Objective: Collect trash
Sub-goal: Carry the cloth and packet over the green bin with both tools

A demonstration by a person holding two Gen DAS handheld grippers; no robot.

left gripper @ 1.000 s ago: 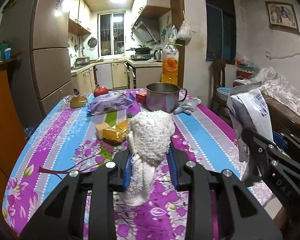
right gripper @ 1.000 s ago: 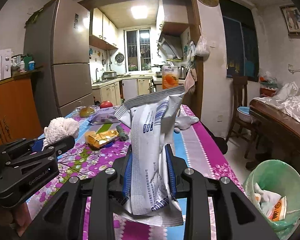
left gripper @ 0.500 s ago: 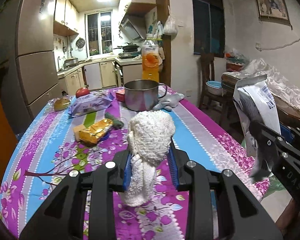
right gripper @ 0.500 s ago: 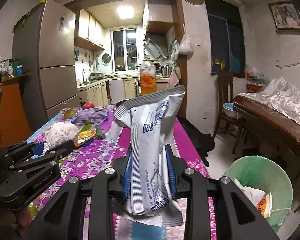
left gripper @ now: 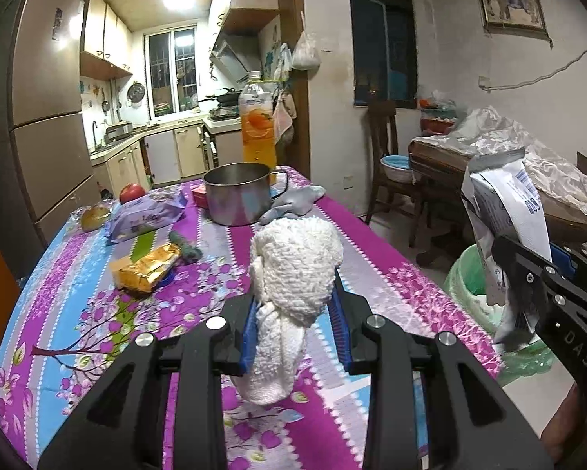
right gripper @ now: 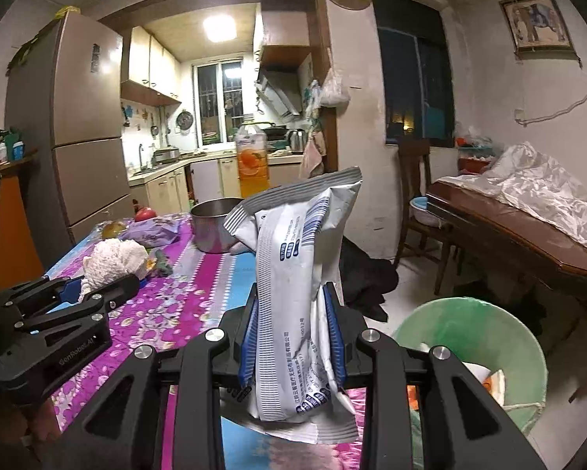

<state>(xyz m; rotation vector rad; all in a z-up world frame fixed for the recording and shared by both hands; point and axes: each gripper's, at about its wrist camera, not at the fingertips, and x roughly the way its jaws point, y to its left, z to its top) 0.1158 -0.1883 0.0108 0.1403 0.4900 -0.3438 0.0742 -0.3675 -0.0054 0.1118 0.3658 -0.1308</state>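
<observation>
Trash is in both grippers, and the move ahead turns on where the round green plastic-lined bin (right gripper: 470,356) lies: on the floor off the table's right edge, low and to the right of both sets of fingers. The right gripper (right gripper: 293,337) is the nearer of the 2; in its own view the bin mouth sits just to its lower right, while the left gripper (left gripper: 295,331) is above the purple and blue floral tablecloth (left gripper: 78,313), with the right gripper between it and the bin.

The right gripper is clenched on a crumpled white and blue printed foil packet (right gripper: 297,282), pinched across its lower half, its long axis standing upright with the crimped top edge tilted slightly right. The left gripper is clamped on a wad of white knitted cloth (left gripper: 293,274), also upright, its bulky head above the blue pads (left gripper: 249,333) and a narrower tail hanging below.

The bin already holds some white paper and an orange-printed scrap near its right wall; there looks to be room for more.

On the far part of the table stand a steel pot with a handle (left gripper: 238,197), interior not visible, and behind it a tall orange drink bottle (left gripper: 257,129), roughly half full. A gold snack wrapper (left gripper: 148,268) and a purple wipes pack (left gripper: 146,215) lie to the left.
</observation>
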